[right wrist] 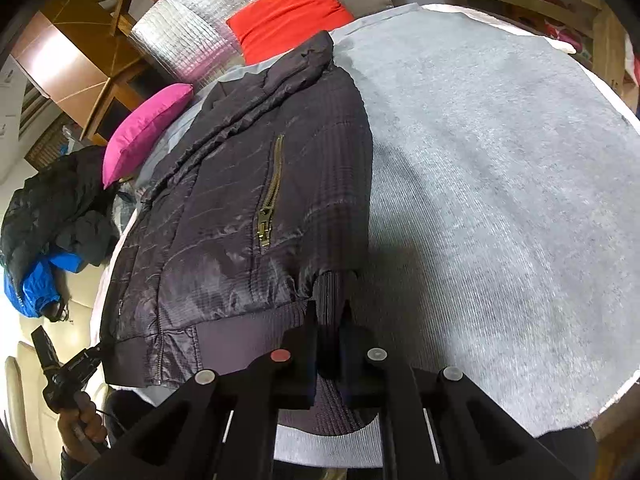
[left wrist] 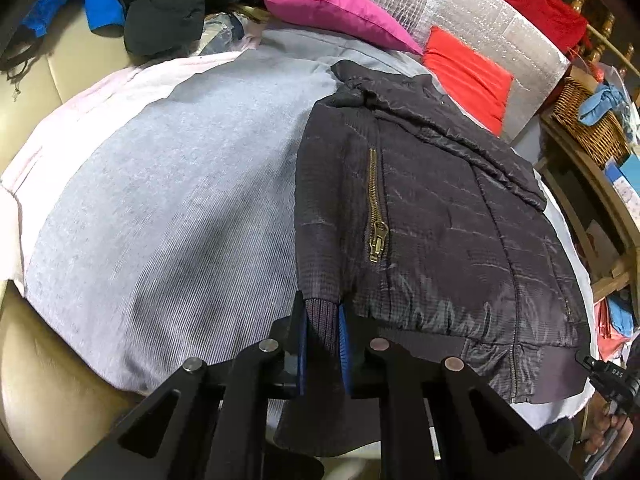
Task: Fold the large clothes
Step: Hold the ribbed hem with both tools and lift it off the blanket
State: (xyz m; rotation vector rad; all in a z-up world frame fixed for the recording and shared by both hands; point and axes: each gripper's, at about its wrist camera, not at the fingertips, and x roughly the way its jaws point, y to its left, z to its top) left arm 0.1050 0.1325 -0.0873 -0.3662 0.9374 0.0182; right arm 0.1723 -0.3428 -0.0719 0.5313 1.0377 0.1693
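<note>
- The left gripper has its 2 blue-padded jaws pinched onto a ribbed cuff at the near hem corner of the dark jacket; almost no gap shows beyond the knit itself.
- The right gripper is likewise clamped tight on the other ribbed cuff, at the opposite near corner of the same jacket.
- In the right wrist view, the person's hand holding the left tool shows at the lower left.
- The jacket lies flat on a grey cloth over the work surface, collar pointing away, sleeves folded in along the body, and 1 brass pocket zipper facing up.
- Judged from this, the sleeve folds look done; the body has not yet been folded, so roughly half the work remains.
- The likely next step is lifting both cuffs with the hem toward the collar.
- Beyond the collar sit a pink cushion and a red cushion.
</note>
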